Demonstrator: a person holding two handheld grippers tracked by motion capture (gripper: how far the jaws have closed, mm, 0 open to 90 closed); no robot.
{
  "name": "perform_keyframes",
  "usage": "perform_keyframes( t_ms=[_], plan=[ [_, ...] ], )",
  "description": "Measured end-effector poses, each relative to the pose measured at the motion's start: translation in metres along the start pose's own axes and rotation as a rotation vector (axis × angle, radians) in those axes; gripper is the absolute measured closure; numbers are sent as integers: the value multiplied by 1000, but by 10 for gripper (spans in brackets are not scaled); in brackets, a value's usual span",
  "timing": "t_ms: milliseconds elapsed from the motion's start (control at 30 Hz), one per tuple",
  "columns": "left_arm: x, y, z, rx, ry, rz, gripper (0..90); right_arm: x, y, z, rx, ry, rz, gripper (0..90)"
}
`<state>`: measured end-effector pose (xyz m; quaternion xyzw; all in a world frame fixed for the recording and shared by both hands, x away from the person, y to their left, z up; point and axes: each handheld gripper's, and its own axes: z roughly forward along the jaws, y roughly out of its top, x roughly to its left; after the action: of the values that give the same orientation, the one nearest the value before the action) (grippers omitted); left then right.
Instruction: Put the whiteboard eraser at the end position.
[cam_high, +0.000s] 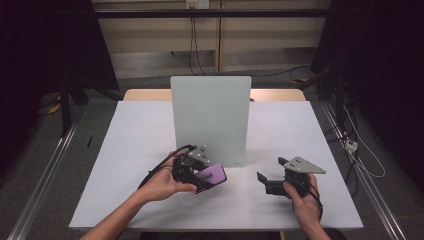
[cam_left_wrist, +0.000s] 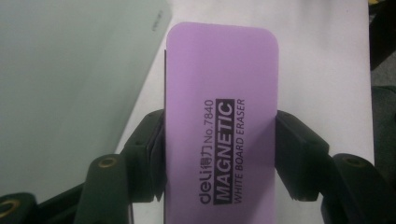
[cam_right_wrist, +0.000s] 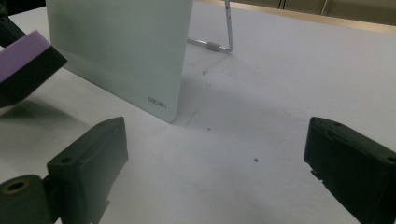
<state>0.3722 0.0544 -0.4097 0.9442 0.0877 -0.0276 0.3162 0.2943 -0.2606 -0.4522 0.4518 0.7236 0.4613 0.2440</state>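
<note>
Two black jaws of the left gripper (cam_left_wrist: 219, 158) clamp the purple eraser (cam_left_wrist: 219, 121) by its long sides, just in front of the upright whiteboard (cam_high: 210, 117). Resting on the table (cam_high: 125, 150), the right gripper (cam_right_wrist: 215, 172) holds its jaws wide apart around nothing.
</note>
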Motion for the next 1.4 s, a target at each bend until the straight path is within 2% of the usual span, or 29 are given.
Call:
perform_keyframes(
  t_ms=[33,100,133,167,200,233,267,300,333,400,433,633,700,733,767,800,867,900,933,967,1000,1200,1233,1333,1400],
  plan=[
    [-1,1,3,-2,1,-5,408,0,0,0,0,1,-3,67],
    [-2,3,4,31,27,-6,408,0,0,0,0,2,-4,67],
    [0,2,9,10,-3,-13,407,0,0,0,0,2,-4,67],
    [-1,2,11,41,21,-15,407,0,0,0,2,1,-1,67],
    [-1,2,14,57,16,-9,407,0,0,0,2,1,-2,67],
    [-2,1,17,51,14,-20,407,0,0,0,1,2,-4,67],
    [-1,2,19,61,11,-11,406,0,0,0,0,2,-1,67],
    [-1,1,23,36,-5,-18,406,0,0,0,0,3,-2,67],
    [-1,1,23,40,-19,-22,406,0,0,0,-1,2,-2,67],
    [-1,1,25,41,-6,-17,406,0,0,0,1,1,1,67],
    [-1,1,26,38,-19,-19,406,0,0,0,1,1,2,67],
    [-1,2,30,56,-9,-13,406,0,0,1,2,4,-7,67],
    [0,0,33,42,-6,-17,405,0,0,1,1,3,-5,67],
    [0,1,33,66,9,-18,406,0,0,0,2,2,-3,67],
    [2,0,34,60,-10,-21,405,0,0,0,3,3,-2,67],
    [1,-1,37,39,-9,-31,405,0,0,0,3,2,-3,67],
    [2,0,36,59,-6,-27,404,0,0,0,1,4,-6,67],
    [2,-1,37,46,-2,-29,405,0,0,0,2,4,-5,67],
    [3,-2,37,35,-47,-29,404,0,0,1,2,5,-5,67],
    [1,0,36,72,17,-19,401,0,0,1,3,5,-5,67],
    [1,-2,39,36,-7,-34,396,0,0,1,2,4,-4,67],
    [3,-2,37,46,-6,-40,385,0,0,1,1,5,-7,69],
    [3,-3,37,21,-5,-60,370,0,0,0,1,6,-7,69],
    [4,-2,36,37,-2,-55,323,0,0,1,2,4,-5,68],
    [3,-2,36,14,3,-55,281,0,0,1,1,5,-6,68]
  ],
)
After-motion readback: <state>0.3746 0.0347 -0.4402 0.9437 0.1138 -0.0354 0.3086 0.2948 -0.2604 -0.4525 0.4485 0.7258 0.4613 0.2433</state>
